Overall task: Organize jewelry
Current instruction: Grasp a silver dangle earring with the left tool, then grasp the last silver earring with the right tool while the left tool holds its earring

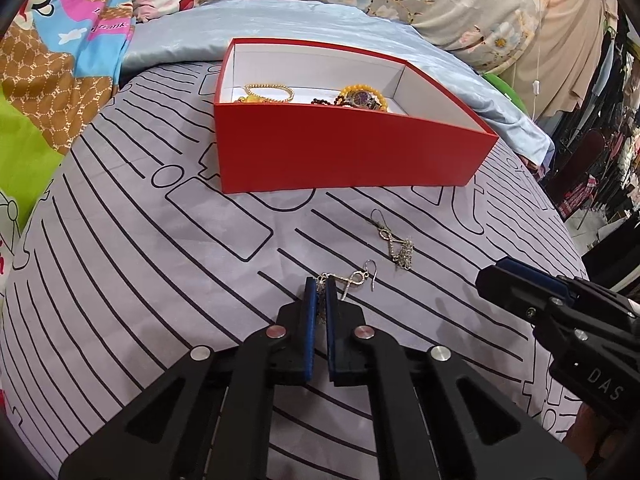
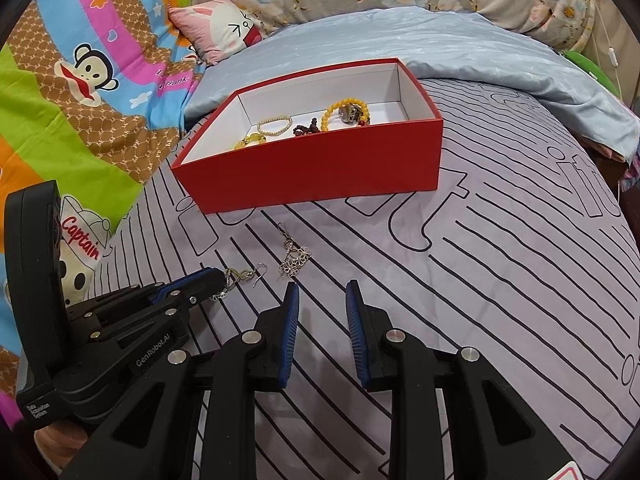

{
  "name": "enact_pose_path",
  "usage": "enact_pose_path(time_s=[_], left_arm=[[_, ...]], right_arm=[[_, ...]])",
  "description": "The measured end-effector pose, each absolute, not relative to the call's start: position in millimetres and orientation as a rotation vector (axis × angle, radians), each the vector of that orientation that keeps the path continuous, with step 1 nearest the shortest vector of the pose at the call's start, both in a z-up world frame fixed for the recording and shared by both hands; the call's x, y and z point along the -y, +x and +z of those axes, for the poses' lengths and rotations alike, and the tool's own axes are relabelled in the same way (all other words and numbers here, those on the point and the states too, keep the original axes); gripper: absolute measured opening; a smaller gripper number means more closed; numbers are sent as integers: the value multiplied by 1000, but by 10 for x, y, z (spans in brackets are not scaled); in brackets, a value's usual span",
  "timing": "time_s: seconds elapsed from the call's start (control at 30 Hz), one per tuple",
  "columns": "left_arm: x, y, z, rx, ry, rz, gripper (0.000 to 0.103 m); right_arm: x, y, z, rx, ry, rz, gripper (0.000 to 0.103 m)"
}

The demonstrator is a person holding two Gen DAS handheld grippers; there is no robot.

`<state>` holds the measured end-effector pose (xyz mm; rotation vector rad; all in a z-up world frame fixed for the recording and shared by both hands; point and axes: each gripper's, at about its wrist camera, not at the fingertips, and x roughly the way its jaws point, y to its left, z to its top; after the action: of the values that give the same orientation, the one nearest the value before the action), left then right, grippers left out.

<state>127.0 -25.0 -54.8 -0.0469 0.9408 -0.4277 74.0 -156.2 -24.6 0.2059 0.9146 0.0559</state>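
Silver earrings are counted as two on the lilac striped bedsheet (image 1: 160,272). One earring (image 1: 352,280) is pinched at its chain end between the closed jaws of the left gripper (image 1: 320,292), its hook lying free just beyond the tips. A second earring (image 1: 396,248) lies loose nearby, between the grippers and the red box (image 1: 344,152). Inside the box, a gold bead bracelet (image 1: 270,92), a yellow bead bracelet (image 1: 362,94), a watch (image 1: 362,100), a dark bead string (image 2: 308,128) and an amber piece (image 2: 250,141) are seen. The right gripper (image 2: 322,292) is held with its jaws apart and nothing between them.
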Motion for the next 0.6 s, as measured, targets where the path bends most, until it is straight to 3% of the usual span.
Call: enact_pose_path(time_s=[0.6], left_arm=[[2, 1302, -326, -914, -118, -424, 2]], right_arm=[[1275, 1140, -445, -953, 168, 116, 28]])
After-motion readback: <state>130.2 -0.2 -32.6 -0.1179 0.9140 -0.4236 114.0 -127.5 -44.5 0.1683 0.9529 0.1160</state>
